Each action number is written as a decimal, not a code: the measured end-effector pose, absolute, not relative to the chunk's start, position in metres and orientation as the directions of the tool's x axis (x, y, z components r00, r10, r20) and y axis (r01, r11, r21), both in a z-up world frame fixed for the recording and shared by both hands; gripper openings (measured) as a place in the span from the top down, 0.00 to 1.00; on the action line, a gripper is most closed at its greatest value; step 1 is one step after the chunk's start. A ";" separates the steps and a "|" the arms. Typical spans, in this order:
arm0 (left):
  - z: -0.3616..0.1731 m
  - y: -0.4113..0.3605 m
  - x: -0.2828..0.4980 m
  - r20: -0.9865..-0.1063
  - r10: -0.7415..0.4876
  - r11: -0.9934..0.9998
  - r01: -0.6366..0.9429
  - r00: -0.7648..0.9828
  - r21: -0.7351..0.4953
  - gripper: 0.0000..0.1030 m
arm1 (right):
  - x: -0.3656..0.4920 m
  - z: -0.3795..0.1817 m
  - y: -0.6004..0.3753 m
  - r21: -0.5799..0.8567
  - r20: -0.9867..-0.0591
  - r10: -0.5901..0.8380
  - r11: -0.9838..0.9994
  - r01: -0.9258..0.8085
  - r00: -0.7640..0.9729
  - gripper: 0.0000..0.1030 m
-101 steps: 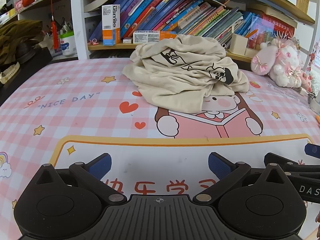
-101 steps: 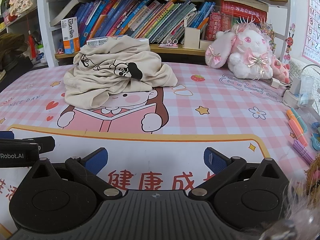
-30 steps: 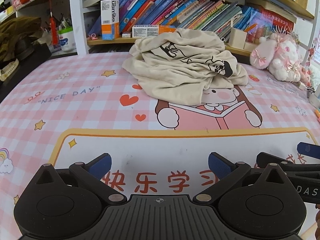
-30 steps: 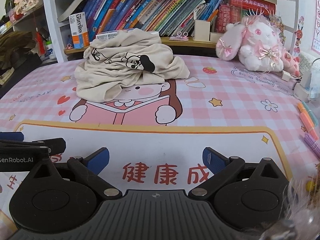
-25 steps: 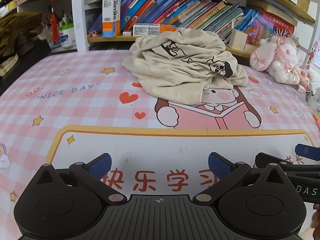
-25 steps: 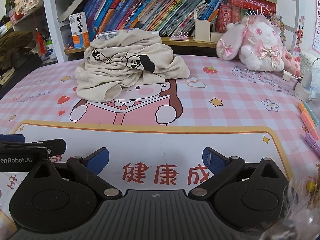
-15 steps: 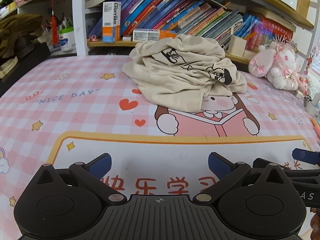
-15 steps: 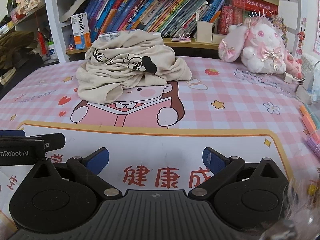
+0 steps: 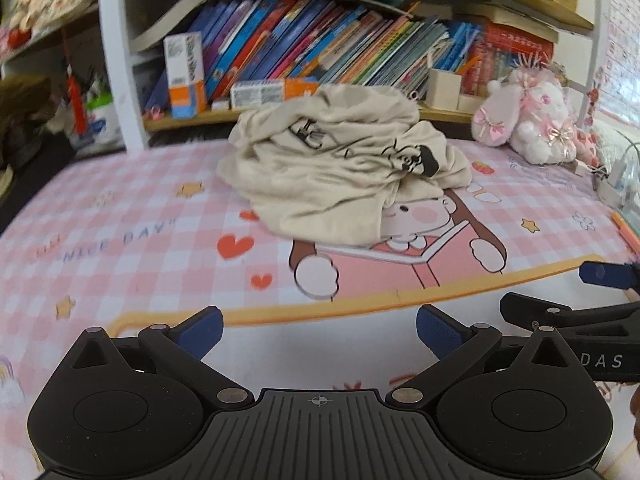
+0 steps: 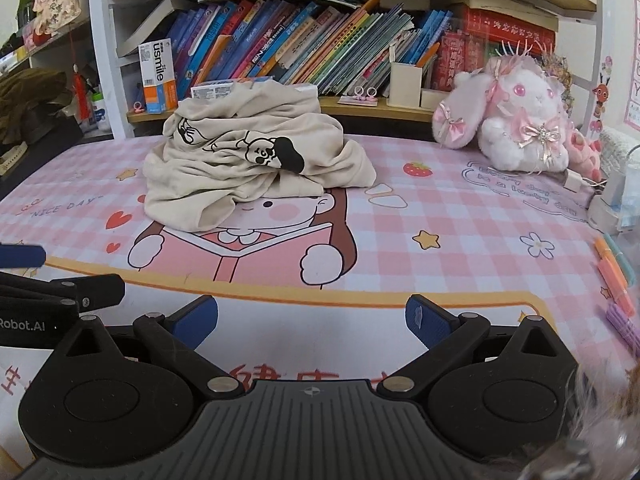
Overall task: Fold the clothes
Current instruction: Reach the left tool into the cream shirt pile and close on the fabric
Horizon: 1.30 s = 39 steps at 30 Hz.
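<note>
Crumpled in a loose heap, the beige T-shirt (image 9: 340, 176) with black cartoon print lies toward the far side of the bench (image 9: 120, 216), resting on a pink checked mat (image 10: 460, 216) and partly covering the head of the reading cartoon girl printed there. Nearer than the heap, the mat shows the girl's open pink book, red hearts, stars and the words "NICE DAY" at the left. Both tools hover low over the near white panel of the mat, well apart from the shirt and holding nothing: the left tool (image 9: 318, 330) has its blue-padded fingers (image 9: 200, 330) spread wide, and the right tool (image 10: 312, 320) likewise stands with its fingers (image 10: 426, 322) spread wide and empty. Each camera catches the other tool at its edge, the right one at the right of the left view and the left one at the left of the right view, so the two sit side by side. Behind the shirt a bookshelf (image 10: 304, 52) holds a leaning row of colourful books, with an orange-and-white box (image 10: 158, 80) at its left end. To the far right a pink-and-white plush rabbit (image 10: 516, 120) sits on the bench, and coloured pens (image 10: 616, 276) lie along the right edge.
</note>
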State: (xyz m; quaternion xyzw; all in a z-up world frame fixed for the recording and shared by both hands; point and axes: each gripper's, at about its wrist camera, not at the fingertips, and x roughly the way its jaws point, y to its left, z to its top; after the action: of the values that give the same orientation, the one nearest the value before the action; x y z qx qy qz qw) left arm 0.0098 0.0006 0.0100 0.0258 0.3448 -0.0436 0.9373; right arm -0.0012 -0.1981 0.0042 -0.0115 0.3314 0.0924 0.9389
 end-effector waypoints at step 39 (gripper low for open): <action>0.020 0.002 0.121 -0.670 -0.013 0.990 0.104 0.743 0.096 0.88 | 0.001 0.016 -0.197 -0.158 -0.628 0.185 0.921 -0.357 0.755 0.16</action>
State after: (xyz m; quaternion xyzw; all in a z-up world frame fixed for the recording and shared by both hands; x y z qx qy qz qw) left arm 0.1212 0.0016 0.0199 0.0636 0.3573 -0.0314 0.9313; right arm 0.0013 -0.1973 0.0160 -0.1351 0.3176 0.1462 0.9271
